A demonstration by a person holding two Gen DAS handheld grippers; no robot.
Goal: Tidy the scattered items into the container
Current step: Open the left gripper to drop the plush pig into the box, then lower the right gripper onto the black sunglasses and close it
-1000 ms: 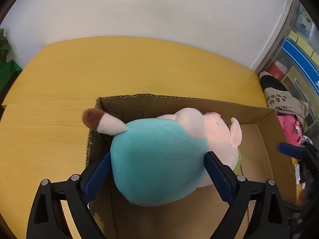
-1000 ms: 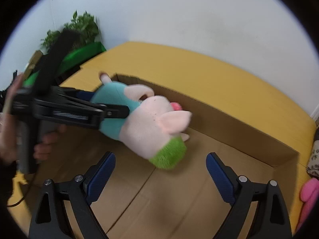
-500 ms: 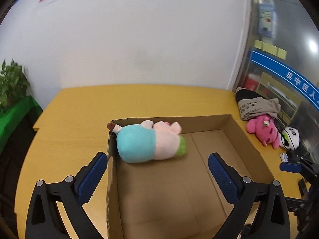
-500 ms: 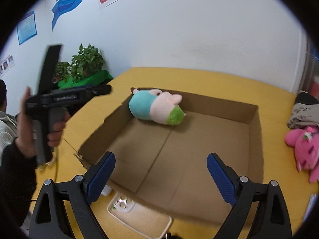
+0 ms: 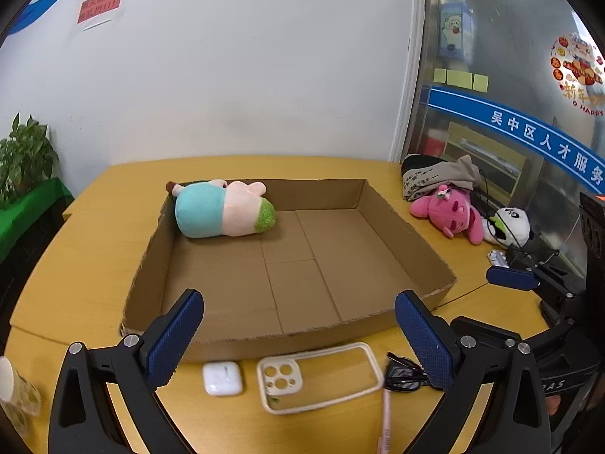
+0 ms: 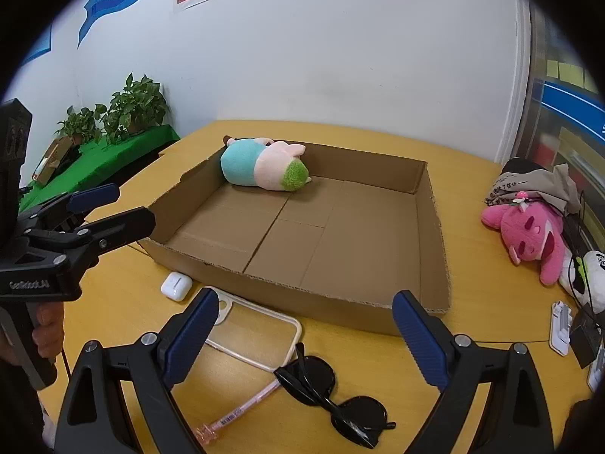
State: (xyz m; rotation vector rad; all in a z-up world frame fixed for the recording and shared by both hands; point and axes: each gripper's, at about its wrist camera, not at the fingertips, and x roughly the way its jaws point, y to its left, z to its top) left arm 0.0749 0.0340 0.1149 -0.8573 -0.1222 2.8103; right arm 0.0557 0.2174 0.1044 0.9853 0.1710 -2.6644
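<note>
A shallow cardboard box [image 5: 397,223] [image 6: 435,204] sits on the yellow table. A teal and pink plush pig [image 5: 223,210] [image 6: 262,164] lies in its far left corner. In front of the box lie a white earbud case [image 5: 222,378] [image 6: 176,285], a clear phone case [image 5: 321,372] [image 6: 253,331], black sunglasses [image 6: 329,393] [image 5: 402,374] and a pink pen [image 6: 242,410]. My left gripper [image 5: 298,340] is open and empty, held back over the near items. My right gripper [image 6: 306,336] is open and empty, above the phone case and sunglasses.
A pink plush [image 5: 452,212] [image 6: 533,234], a panda plush [image 5: 510,225] and a folded grey garment [image 6: 537,183] lie right of the box. A white adapter [image 6: 559,327] and cables sit at the right edge. Potted plants [image 6: 132,106] stand at the left.
My left gripper let go of the plush pig in the box and pulled back and up. Both grippers have drawn away, so the near table items now show.
</note>
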